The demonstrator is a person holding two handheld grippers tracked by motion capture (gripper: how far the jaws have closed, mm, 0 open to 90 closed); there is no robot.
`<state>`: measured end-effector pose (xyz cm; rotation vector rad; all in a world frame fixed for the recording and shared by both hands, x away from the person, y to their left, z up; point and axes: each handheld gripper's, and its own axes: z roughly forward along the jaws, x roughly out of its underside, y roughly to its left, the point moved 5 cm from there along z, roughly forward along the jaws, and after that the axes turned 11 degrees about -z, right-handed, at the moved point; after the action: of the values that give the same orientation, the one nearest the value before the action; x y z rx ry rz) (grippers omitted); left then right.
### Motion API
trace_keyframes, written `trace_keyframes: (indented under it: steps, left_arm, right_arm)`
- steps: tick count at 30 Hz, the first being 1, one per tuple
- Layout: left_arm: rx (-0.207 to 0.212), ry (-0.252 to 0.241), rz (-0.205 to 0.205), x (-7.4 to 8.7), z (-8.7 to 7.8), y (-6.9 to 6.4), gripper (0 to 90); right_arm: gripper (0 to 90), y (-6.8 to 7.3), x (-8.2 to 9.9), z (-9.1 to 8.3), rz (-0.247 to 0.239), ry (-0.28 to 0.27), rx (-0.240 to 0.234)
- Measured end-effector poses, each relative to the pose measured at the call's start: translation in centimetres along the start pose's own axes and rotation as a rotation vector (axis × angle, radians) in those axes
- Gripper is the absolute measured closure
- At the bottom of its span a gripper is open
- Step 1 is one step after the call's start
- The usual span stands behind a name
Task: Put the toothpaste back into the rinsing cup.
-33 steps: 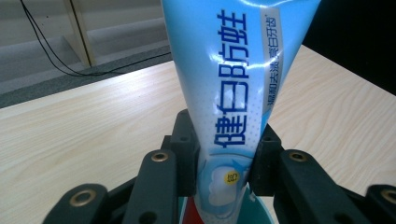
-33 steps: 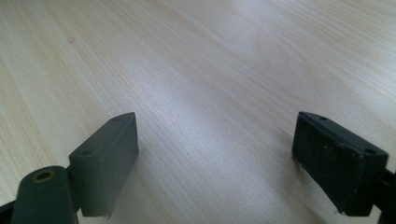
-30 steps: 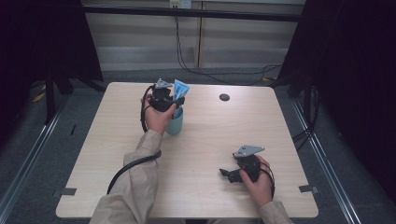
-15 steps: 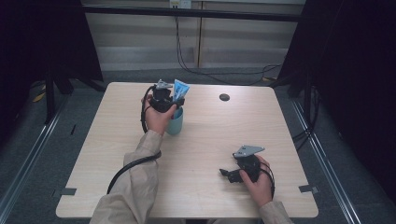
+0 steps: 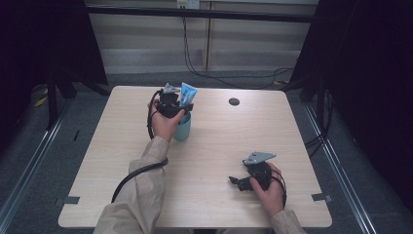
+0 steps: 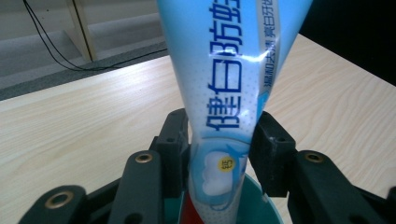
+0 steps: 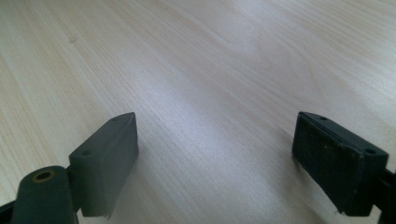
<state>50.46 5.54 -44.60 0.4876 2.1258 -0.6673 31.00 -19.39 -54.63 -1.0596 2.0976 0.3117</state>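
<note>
A recording booth in a lab: one pale wooden bench (image 5: 214, 146) stands alone on grey floor (image 5: 44, 161), black curtains (image 5: 370, 73) hang on both sides, and cables (image 5: 214, 73) trail along the back wall.

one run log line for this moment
left gripper: jaws just opening, toothpaste tube between them, standing in teal cup | right gripper: open, empty, low over table

Tube (image 6: 224, 84) light blue, dark-blue lettering; cup (image 5: 183, 130) teal; table (image 5: 219, 146) pale wood grain.
</note>
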Motion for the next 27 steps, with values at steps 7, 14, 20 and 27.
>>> trace_keyframes:
  steps: [7, 14, 20, 27]
  left_arm:
    - [0.002, -0.007, 0.002, -0.10, -0.01, -0.15, 56.8]
    - [0.002, -0.005, 0.003, -0.08, -0.05, -0.26, 48.5]
    - [0.000, -0.001, 0.004, -0.14, -0.17, -0.24, 41.6]
    - [0.003, 0.004, 0.008, -0.16, -0.36, -0.32, 35.2]
  right_arm:
    - [14.0, 0.02, 0.00, 0.00, 0.002, 0.000, -0.001]
    - [14.0, 0.01, 0.00, 0.00, 0.001, 0.000, -0.001]
    - [14.0, 0.00, 0.00, 0.00, -0.001, 0.000, 0.000]
    - [14.0, 0.02, 0.00, -0.01, 0.002, 0.001, -0.001]
